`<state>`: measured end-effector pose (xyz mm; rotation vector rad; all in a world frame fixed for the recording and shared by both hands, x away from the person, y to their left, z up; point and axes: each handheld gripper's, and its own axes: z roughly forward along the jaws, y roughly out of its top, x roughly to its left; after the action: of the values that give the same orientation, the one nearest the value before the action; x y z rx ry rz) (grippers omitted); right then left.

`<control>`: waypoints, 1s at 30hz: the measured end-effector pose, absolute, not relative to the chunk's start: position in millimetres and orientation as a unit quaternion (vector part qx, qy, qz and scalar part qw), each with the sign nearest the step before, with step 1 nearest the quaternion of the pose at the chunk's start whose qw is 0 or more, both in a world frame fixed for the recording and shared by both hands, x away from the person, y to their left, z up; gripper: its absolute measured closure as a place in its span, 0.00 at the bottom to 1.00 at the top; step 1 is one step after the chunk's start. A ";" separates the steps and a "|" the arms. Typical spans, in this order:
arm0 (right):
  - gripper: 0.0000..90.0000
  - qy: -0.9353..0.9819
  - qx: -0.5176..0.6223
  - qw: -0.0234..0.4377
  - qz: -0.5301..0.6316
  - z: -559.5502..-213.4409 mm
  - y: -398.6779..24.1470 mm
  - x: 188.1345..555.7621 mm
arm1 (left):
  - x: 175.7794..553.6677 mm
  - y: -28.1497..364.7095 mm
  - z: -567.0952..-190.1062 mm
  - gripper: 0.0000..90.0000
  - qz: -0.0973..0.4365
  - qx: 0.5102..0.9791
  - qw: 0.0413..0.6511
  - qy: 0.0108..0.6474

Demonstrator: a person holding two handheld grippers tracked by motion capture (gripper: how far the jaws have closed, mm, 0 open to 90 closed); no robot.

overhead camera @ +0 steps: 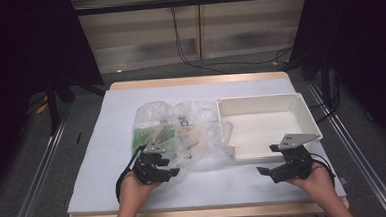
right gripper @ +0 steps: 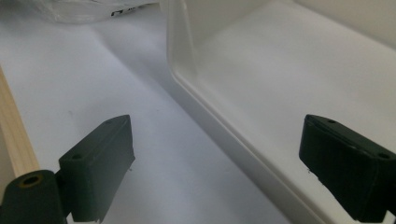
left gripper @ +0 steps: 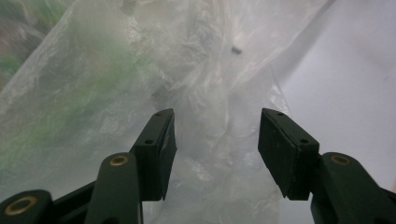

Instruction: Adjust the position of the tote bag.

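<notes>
A crumpled clear plastic bag (overhead camera: 182, 131) lies in the middle of the white mat, with green-printed contents (overhead camera: 150, 136) showing through its left part. My left gripper (overhead camera: 173, 170) sits at the bag's near edge. In the left gripper view its jaws (left gripper: 215, 149) stand apart with the bag's film (left gripper: 205, 84) in the gap and beyond it, and the pads are not pressing on it. My right gripper (overhead camera: 266, 158) is held open just in front of the white tray (overhead camera: 261, 102). In the right gripper view its jaws (right gripper: 217, 163) straddle the tray's front wall (right gripper: 187, 84) without touching it.
The white mat (overhead camera: 225, 182) covers a wooden table whose edge (right gripper: 16, 135) shows near the right gripper. The tray's inside is bare. Black curtains and stands flank the table, and cables run along the floor behind it.
</notes>
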<state>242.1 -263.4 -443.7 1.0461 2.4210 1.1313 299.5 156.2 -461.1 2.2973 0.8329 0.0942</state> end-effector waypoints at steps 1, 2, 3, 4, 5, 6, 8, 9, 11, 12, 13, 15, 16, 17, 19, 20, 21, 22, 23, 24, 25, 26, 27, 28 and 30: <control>0.11 0.836 0.361 0.136 0.391 -443.5 -263.4 242.0 | 299.6 156.1 -463.4 0.50 0.034 0.883 0.340 0.321; 0.11 0.835 0.361 0.135 0.392 -443.2 -263.6 242.0 | 299.5 156.4 -465.5 0.50 0.030 0.884 0.339 0.321; 0.11 0.835 0.361 0.137 0.392 -442.9 -263.9 242.0 | 299.2 156.1 -468.1 0.50 0.031 0.885 0.336 0.322; 0.11 0.835 0.361 0.137 0.393 -442.8 -264.1 241.9 | 298.3 155.9 -470.2 0.50 0.035 0.886 0.336 0.318; 0.11 0.834 0.361 0.137 0.393 -442.7 -264.4 242.1 | 297.3 156.0 -470.7 0.50 0.037 0.886 0.338 0.316; 0.11 0.834 0.361 0.137 0.393 -442.6 -264.5 242.2 | 296.8 155.7 -470.5 0.50 0.041 0.887 0.336 0.316; 0.11 0.834 0.361 0.137 0.393 -442.5 -264.1 242.1 | 294.6 154.9 -470.9 0.50 0.050 0.890 0.334 0.307; 0.11 0.835 0.359 0.138 0.394 -442.6 -263.8 242.2 | 292.5 154.0 -470.7 0.51 0.058 0.893 0.328 0.304; 0.11 0.835 0.360 0.137 0.393 -442.7 -262.7 242.0 | 289.3 151.6 -469.7 0.60 0.072 0.899 0.319 0.292; 0.11 0.835 0.360 0.136 0.393 -442.9 -262.4 242.4 | 288.5 150.6 -468.8 0.64 0.072 0.900 0.314 0.294; 0.11 0.836 0.359 0.135 0.393 -443.2 -262.3 242.8 | 288.5 150.6 -468.8 0.69 0.072 0.900 0.314 0.294; 0.11 0.836 0.359 0.137 0.391 -444.2 -261.8 243.4 | 291.2 153.7 -468.2 0.82 0.062 0.896 0.316 0.306; 0.11 0.836 0.359 0.137 0.391 -444.2 -261.8 243.4 | 291.2 153.7 -468.2 0.86 0.062 0.896 0.316 0.306; 0.11 0.837 0.359 0.136 0.391 -444.9 -261.2 244.1 | 293.0 155.7 -467.2 0.90 0.050 0.896 0.312 0.311; 0.11 0.837 0.358 0.136 0.392 -444.6 -261.6 244.3 | 292.1 154.8 -465.9 0.94 0.052 0.900 0.304 0.308; 0.11 0.835 0.358 0.137 0.394 -444.4 -262.0 244.3 | 291.5 153.8 -465.7 0.96 0.054 0.901 0.303 0.304; 0.11 0.835 0.358 0.137 0.396 -444.3 -262.6 244.3 | 291.3 153.1 -464.9 0.97 0.055 0.904 0.297 0.303; 0.11 0.834 0.360 0.138 0.396 -444.2 -263.3 244.1 | 291.5 152.4 -464.7 0.97 0.054 0.904 0.296 0.303; 0.11 0.833 0.361 0.138 0.396 -444.4 -264.2 243.8 | 292.9 153.0 -463.9 0.97 0.050 0.908 0.292 0.298; 0.11 0.833 0.362 0.139 0.395 -444.8 -264.9 243.9 | 293.3 153.1 -463.7 0.98 0.047 0.907 0.292 0.300; 0.11 0.832 0.364 0.137 0.395 -445.2 -265.5 243.9 | 294.1 153.9 -463.9 0.98 0.045 0.907 0.294 0.299; 0.11 0.832 0.364 0.137 0.394 -445.6 -266.5 244.3 | 294.1 154.6 -464.0 0.98 0.042 0.907 0.295 0.299; 0.11 0.832 0.366 0.135 0.396 -446.0 -267.1 244.5 | 294.1 154.6 -464.0 0.98 0.042 0.907 0.295 0.299; 0.11 0.832 0.366 0.135 0.396 -446.0 -267.1 244.5 | 293.7 155.3 -463.5 0.98 0.040 0.907 0.293 0.300; 0.11 0.831 0.367 0.136 0.394 -446.6 -267.8 245.2 | 292.7 159.8 -462.0 0.98 0.044 0.911 0.284 0.295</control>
<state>245.2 -267.8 -446.6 1.0630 2.4070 1.1414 292.7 159.8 -462.0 2.4378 0.7901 0.1176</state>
